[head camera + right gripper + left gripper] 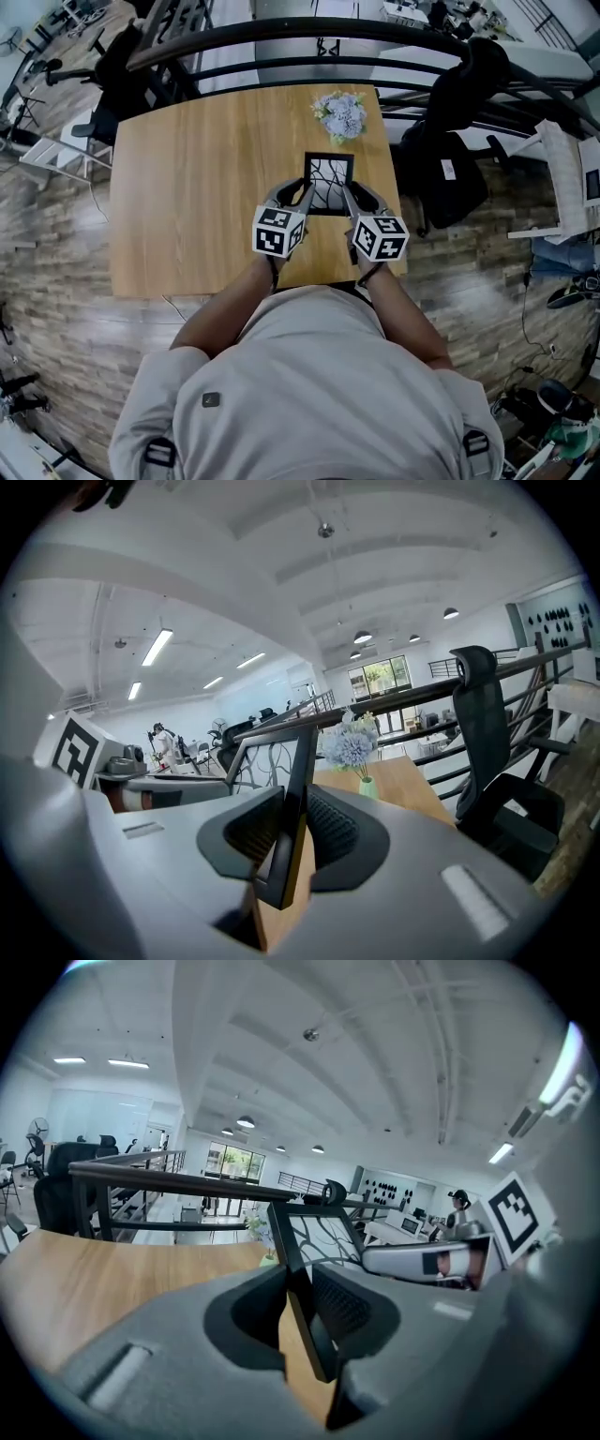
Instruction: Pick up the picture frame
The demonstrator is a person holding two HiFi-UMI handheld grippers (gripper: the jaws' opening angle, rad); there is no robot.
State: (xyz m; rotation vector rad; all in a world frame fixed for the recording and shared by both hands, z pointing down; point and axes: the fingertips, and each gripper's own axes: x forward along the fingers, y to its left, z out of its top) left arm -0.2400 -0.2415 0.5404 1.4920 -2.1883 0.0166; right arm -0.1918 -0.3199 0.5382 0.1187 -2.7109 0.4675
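The picture frame (328,183) is black with a branch drawing on white, and it hangs in the air above the wooden table (197,187). My left gripper (302,195) is shut on its left side bar and my right gripper (349,197) on its right side bar. In the left gripper view the frame (314,1232) rises tilted from between the pads of the left gripper (298,1297), which press on its black edge. The right gripper view shows the frame (298,761) the same way, its bar clamped in the right gripper (292,832).
A small vase of pale blue flowers (340,114) stands at the table's far edge, just beyond the frame. A dark railing (309,33) curves behind the table. A black office chair (450,141) sits at the table's right side.
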